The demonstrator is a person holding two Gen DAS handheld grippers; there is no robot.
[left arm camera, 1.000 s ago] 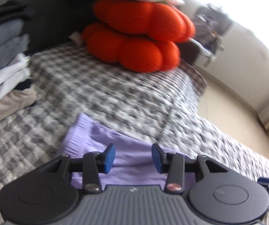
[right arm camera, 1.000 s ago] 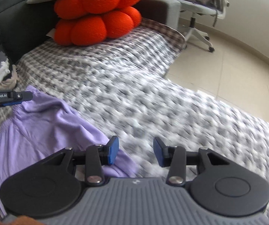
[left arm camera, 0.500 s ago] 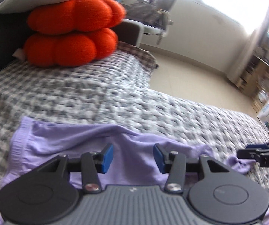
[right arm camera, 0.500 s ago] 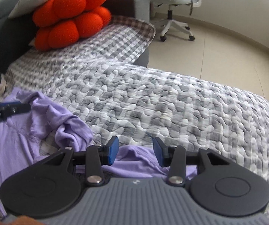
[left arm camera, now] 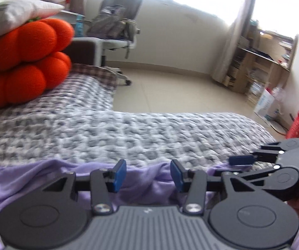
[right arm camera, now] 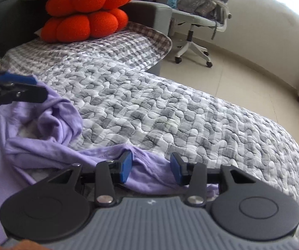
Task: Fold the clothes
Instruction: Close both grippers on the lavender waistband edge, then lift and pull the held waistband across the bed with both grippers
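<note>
A lilac garment [left arm camera: 24, 179] lies crumpled on the grey checked quilt [left arm camera: 149, 133]. My left gripper [left arm camera: 148, 175] is open, its blue pads low over the garment's far edge. My right gripper [right arm camera: 151, 169] is open over a hemmed edge of the same garment [right arm camera: 51, 152], which bunches into a fold to its left. The right gripper also shows at the right of the left wrist view [left arm camera: 253, 162], and the left gripper shows at the left edge of the right wrist view [right arm camera: 14, 87]. Neither gripper holds cloth.
Orange round cushions [right arm camera: 87, 12] under a white pillow [left arm camera: 14, 14] stand at the bed's far end against a dark headboard [right arm camera: 8, 20]. An office chair [right arm camera: 199, 20] stands on the tiled floor beyond the bed. Wooden shelves [left arm camera: 259, 62] and boxes line the right wall.
Both grippers swung to the right and came lower over the lilac garment. The garment's edge is now bunched between them. Both stayed open.
</note>
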